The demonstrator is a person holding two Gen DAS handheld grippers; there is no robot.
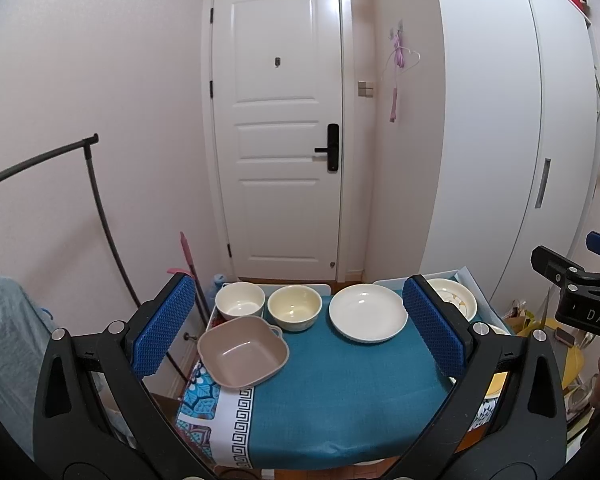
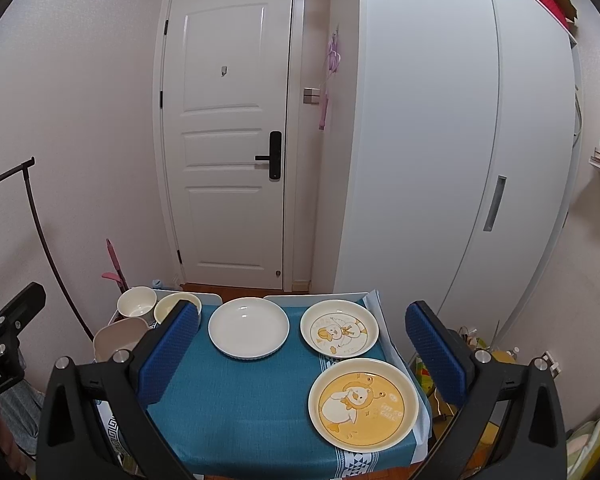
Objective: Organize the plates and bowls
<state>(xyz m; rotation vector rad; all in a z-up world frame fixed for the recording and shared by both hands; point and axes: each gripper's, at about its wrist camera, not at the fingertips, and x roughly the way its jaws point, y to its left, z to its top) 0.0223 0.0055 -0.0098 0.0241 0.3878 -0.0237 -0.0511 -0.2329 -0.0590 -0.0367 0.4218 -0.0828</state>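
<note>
Left gripper [image 1: 300, 328]: we see its two blue-padded fingers [image 1: 164, 324] spread wide with nothing between them, held above the near part of the worktop.

Right gripper [image 2: 304, 352]: we find it gaping just as wide and holding nothing, poised over the same worktop; its black frame also shows at the right edge of the left wrist view.

Square bowl: a taupe square plastic bowl with small side handles [image 1: 243, 352] sits just inside the left finger, at the worktop's left edge, partly overhanging it.

Round bowls: a cream straight-sided ceramic bowl [image 1: 240, 301] and a pale yellow rounded ceramic bowl [image 1: 294, 307] stand side by side at the far left, just behind the square bowl.

White plate: a plain white round deep plate [image 2: 249, 327] lies at the far middle, just beside the yellow bowl and apart from it.

Duck plates: a white round plate with a yellow duck drawing [image 2: 339, 328] lies at the far right; a yellow round plate with a white duck and cream rim [image 2: 363, 403] lies just in front of it at the near right. We cannot tell whether their rims touch.

Worktop: a small worktop covered by a teal cloth with patterned borders [image 1: 340, 400] carries all six dishes.

Surroundings: a white panelled door with a black lever handle [image 1: 278, 128] stands behind, and a tall white wardrobe [image 2: 440, 140] to the right.
</note>
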